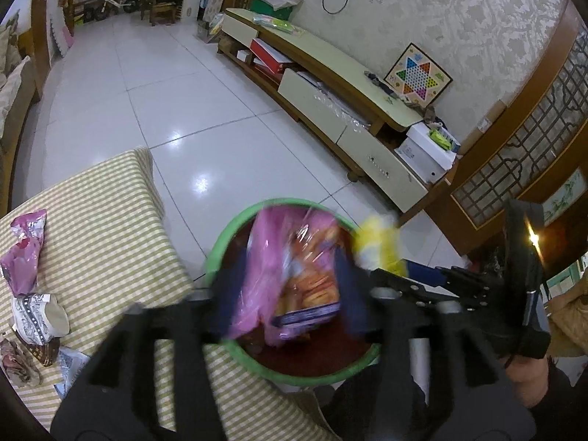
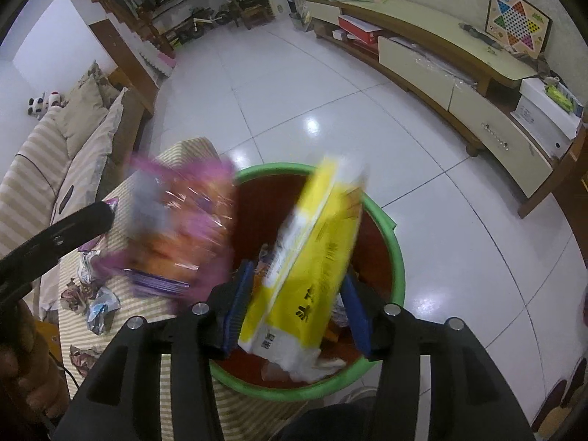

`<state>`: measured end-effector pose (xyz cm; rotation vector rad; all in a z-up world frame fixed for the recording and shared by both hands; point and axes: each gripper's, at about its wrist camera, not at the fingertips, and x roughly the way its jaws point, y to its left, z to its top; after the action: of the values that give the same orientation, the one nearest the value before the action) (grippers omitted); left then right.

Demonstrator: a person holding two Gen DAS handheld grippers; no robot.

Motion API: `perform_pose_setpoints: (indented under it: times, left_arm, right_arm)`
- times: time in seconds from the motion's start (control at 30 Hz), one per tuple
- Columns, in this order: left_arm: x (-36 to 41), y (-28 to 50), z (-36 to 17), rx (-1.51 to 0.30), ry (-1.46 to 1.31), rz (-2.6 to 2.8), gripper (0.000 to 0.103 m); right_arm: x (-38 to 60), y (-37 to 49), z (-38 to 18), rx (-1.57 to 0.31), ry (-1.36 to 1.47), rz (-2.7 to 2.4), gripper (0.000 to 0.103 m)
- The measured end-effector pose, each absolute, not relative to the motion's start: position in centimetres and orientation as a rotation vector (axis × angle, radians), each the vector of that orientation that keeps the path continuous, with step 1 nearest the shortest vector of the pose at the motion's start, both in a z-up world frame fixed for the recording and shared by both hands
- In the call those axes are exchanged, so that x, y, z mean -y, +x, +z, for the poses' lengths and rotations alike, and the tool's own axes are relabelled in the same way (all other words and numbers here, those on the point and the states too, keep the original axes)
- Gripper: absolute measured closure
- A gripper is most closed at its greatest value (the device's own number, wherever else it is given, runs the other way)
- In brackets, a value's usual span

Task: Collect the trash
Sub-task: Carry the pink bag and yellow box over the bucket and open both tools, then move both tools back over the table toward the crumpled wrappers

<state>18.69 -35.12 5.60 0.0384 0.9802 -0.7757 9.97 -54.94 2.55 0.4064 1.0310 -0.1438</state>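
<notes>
A green-rimmed bin (image 1: 220,242) with a dark red inside stands on the floor against the table. My left gripper (image 1: 288,294) hangs over it, open. A pink and orange snack bag (image 1: 301,279) is between its blue pads, blurred and loose. In the right wrist view the same bag (image 2: 176,228) shows at the left, over the bin's rim (image 2: 397,250). My right gripper (image 2: 294,312) is open above the bin. A yellow and white package (image 2: 316,250) stands tilted between its pads, blurred, its lower end inside the bin.
A table with a yellow striped cloth (image 1: 110,220) lies left of the bin. On it are a pink wrapper (image 1: 25,246), a tipped paper cup (image 1: 40,316) and crumpled wrappers (image 2: 101,305). A low TV cabinet (image 1: 330,84) lines the far wall, and a sofa (image 2: 55,154) stands left.
</notes>
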Motion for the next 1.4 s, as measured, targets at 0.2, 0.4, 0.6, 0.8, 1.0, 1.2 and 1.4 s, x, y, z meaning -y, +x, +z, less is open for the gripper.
perform_pose_setpoints:
  times: [0.2, 0.4, 0.6, 0.8, 1.0, 1.2, 1.4]
  left_arm:
    - [33.8, 18.9, 6.3, -0.949, 0.016, -0.730, 0.015]
    - [31.5, 19.2, 7.2, -0.925, -0.018, -0.674, 0.005]
    - [28.5, 18.6, 8.5, -0.899, -0.038, -0.636, 0.005]
    - [24.0, 17.6, 9.2, -0.885, -0.050, -0.579, 0.005]
    - [17.5, 16.3, 9.4, -0.871, -0.060, -0.490, 0.005]
    - [10.4, 15.0, 9.1, -0.875, -0.110, -0.374, 0.005]
    - [5.2, 13.4, 9.3, -0.869, -0.139, -0.307, 0.005]
  right_arm:
    - [54.5, 9.9, 3.1, -1.017, 0.381, -0.162, 0.030]
    - [53.7, 9.8, 3.9, -1.000, 0.368, -0.161, 0.019]
    - [52.0, 9.8, 5.1, -0.975, 0.353, -0.135, 0.012]
    - [48.1, 10.0, 5.9, -0.962, 0.343, -0.087, 0.009]
    - [43.1, 10.0, 6.3, -0.965, 0.313, -0.018, 0.007]
    - [38.3, 10.1, 6.4, -0.975, 0.295, 0.044, 0.007]
    - [33.1, 10.2, 6.9, -0.984, 0.241, 0.113, 0.007]
